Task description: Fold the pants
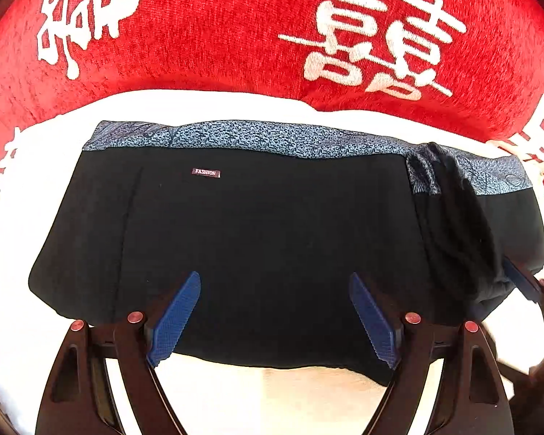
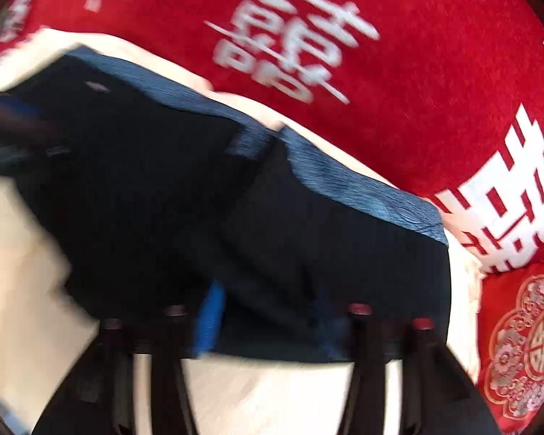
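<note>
Black pants (image 1: pixel 272 239) with a blue patterned waistband (image 1: pixel 257 137) lie folded on a white sheet, a small "FASHION" label (image 1: pixel 206 172) near the band. My left gripper (image 1: pixel 275 282) hovers over their near half, open, blue pads wide apart with nothing between them. At the right edge of that view a blue pad of my right gripper (image 1: pixel 522 282) shows beside the bunched end. In the blurred right wrist view the pants (image 2: pixel 235 217) fill the middle. My right gripper (image 2: pixel 268 322) stands open above their near edge, holding nothing.
A red blanket (image 1: pixel 235 36) with white characters lies bunched behind the pants, and the white sheet (image 1: pixel 235 398) shows in front of them. A red cushion (image 2: pixel 522 344) with a pale round ornament sits at the right. The left gripper's dark arm (image 2: pixel 14 123) crosses the left edge.
</note>
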{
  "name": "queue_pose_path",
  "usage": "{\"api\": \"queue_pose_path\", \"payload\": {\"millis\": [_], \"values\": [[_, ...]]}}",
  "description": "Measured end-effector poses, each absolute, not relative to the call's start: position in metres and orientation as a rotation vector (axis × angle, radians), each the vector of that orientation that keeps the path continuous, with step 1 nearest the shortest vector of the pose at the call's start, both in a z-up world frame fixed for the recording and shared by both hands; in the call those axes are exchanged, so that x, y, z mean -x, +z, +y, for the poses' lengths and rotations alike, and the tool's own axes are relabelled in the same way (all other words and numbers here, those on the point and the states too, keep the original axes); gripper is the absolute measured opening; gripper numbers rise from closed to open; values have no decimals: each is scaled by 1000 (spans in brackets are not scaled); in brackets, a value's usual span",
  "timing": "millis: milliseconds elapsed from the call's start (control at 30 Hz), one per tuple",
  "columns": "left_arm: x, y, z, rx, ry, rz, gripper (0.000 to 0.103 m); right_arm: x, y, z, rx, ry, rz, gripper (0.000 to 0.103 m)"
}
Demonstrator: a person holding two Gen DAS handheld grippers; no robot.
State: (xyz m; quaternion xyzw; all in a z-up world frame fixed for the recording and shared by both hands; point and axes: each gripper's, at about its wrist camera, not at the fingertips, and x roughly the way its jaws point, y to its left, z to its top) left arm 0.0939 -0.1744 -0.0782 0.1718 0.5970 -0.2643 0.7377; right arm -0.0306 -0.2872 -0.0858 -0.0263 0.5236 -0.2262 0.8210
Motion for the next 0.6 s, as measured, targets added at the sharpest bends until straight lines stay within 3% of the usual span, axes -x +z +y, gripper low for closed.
{"api": "queue_pose_path", "payload": {"millis": [133,267,333,533,600], "values": [[-85,-65,-182,-334,-698,1343,85,76,-56,-319,-371,-348,1032,69],[-75,-46,-213,-298,-873,1375,85,113,-66,-391,-878,-412,904,68],[-66,-45,-235,-290,-935,1400,85,135,-83,-424,-1113,-423,802,59],[-55,-66,-286,-290,-959,1484,84,147,-110,-456,-1284,-384,760,45],[-57,-85,-298,-275,-945,1532,70,149,-114,-462,-1319,-378,728,45]]}}
